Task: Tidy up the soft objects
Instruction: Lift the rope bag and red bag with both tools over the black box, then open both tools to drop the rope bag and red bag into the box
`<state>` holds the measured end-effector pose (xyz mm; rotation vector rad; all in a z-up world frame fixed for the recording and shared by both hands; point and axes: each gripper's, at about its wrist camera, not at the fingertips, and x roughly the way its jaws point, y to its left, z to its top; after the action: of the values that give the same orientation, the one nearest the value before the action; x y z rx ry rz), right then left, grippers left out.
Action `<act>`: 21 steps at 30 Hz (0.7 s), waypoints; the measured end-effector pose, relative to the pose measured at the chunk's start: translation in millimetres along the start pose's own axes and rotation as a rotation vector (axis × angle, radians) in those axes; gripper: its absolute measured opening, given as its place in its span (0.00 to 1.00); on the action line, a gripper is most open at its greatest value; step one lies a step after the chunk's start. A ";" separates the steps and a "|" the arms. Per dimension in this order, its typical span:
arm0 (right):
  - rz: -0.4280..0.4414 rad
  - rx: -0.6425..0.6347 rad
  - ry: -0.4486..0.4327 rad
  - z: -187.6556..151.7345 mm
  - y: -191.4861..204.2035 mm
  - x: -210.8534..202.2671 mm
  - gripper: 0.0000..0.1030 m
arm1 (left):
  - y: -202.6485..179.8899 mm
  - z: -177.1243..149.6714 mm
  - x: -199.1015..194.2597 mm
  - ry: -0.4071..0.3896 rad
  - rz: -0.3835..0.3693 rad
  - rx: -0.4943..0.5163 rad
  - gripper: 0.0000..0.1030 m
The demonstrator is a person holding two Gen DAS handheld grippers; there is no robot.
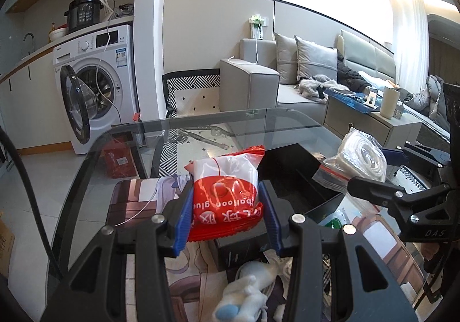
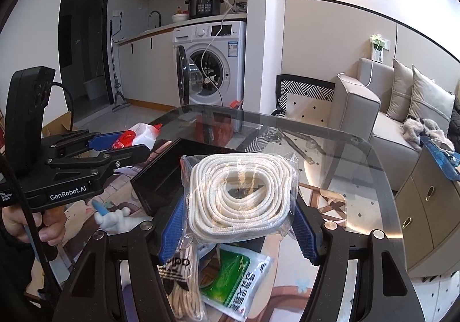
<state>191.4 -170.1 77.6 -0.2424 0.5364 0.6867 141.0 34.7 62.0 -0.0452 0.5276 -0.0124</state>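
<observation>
Your left tongs [image 1: 227, 208] pinch the red-and-white packet [image 1: 227, 189], your right tongs [image 2: 238, 221] clamp the bagged rope coil [image 2: 240, 195]; both are carried above the glass tabletop [image 2: 359, 178] near the black box [image 2: 164, 175]. Risk: slick film may slip. Only the right view shows your hand [image 2: 31, 224]; the box contents possibly stay hidden.

Red-and-white packet [image 1: 227, 195] between blue pads [image 1: 184, 221]; white rope [image 2: 240, 195] in clear bag — blue pads there too. Black box [image 2: 169, 172]. Green-and-white sachet [image 2: 238, 284]. Black-and-white zigzag rug [image 2: 304, 91] — diamond-dotted centre.
</observation>
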 end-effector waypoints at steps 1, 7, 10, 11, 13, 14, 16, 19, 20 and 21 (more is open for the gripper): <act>0.000 -0.003 0.003 -0.6 -0.2 3.6 0.66 | 0.2 0.7 3.2 0.005 0.001 0.002 0.42; 0.007 -0.020 0.028 3.1 -2.3 27.2 0.66 | -0.6 1.8 21.3 0.030 0.003 0.001 0.42; 0.010 -0.031 0.045 4.7 -3.3 38.9 0.66 | -0.7 2.4 28.7 0.042 0.003 0.002 0.42; 0.013 -0.034 0.049 4.8 -3.5 42.0 0.66 | -1.8 2.5 31.8 0.047 0.002 0.003 0.42; 0.016 -0.041 0.057 6.0 -4.6 48.8 0.66 | -2.3 4.0 35.5 0.052 -0.002 0.005 0.42; 0.012 -0.049 0.063 6.4 -4.5 52.6 0.66 | -3.4 4.4 37.7 0.055 -0.004 0.006 0.42; 0.012 -0.063 0.069 7.6 -4.5 58.7 0.66 | -4.5 5.2 41.3 0.061 -0.005 0.011 0.42; 0.024 -0.078 0.077 10.0 -5.1 67.1 0.65 | -5.7 5.6 45.7 0.070 -0.008 0.016 0.42; 0.027 -0.084 0.079 10.6 -5.5 69.5 0.66 | -6.3 6.1 46.9 0.075 -0.006 0.020 0.42; 0.032 -0.089 0.083 11.0 -5.9 71.8 0.65 | -6.7 6.4 47.3 0.076 -0.004 0.023 0.42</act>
<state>245.9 -131.8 48.0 -0.3473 0.5905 0.7350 185.1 27.2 44.1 -0.0235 0.6035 -0.0239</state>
